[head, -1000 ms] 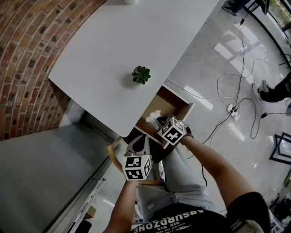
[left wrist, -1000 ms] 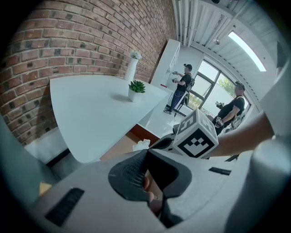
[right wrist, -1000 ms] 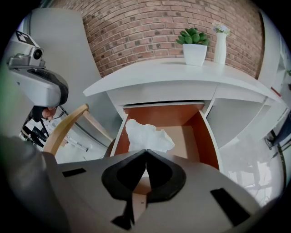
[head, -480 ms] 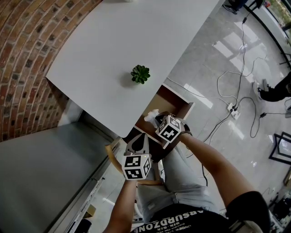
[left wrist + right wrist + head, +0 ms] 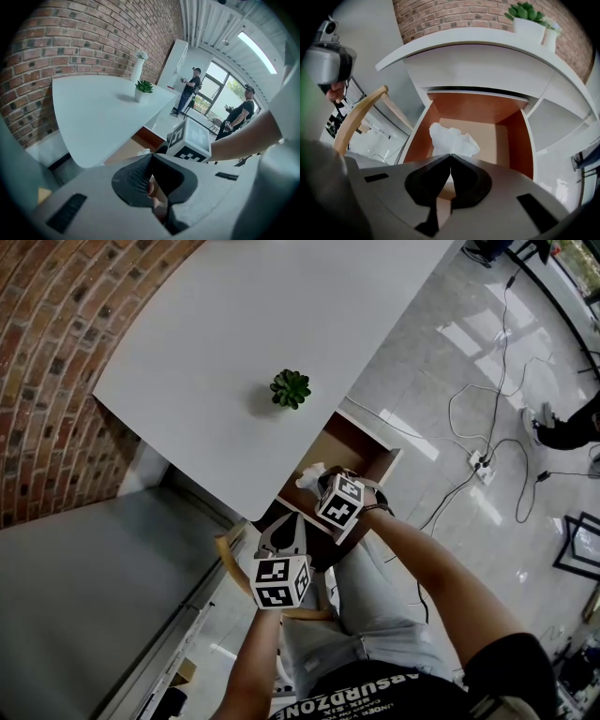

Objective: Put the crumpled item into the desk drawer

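Note:
The crumpled white item (image 5: 453,141) hangs over the open desk drawer (image 5: 513,136), pinched in the tips of my right gripper (image 5: 450,156). The drawer has orange-brown walls and a pale floor. In the head view the same crumpled item (image 5: 311,474) shows just under the desk's edge, ahead of my right gripper (image 5: 324,487), over the drawer (image 5: 371,452). My left gripper (image 5: 151,157) is shut with nothing in it. It hangs nearer the person, in front of the drawer (image 5: 136,140), and my left gripper (image 5: 286,529) sits below the right one in the head view.
A white desk (image 5: 234,324) bears a small potted plant (image 5: 290,390). A wooden chair back (image 5: 230,554) curves to the left of the grippers. Brick wall lies to the left, cables (image 5: 487,427) on the glossy floor to the right. Two people (image 5: 239,112) stand far off.
My right gripper has sunk a little toward the drawer with the crumpled item and rolled slightly, its marker cube shifting left. The left gripper has stayed put.

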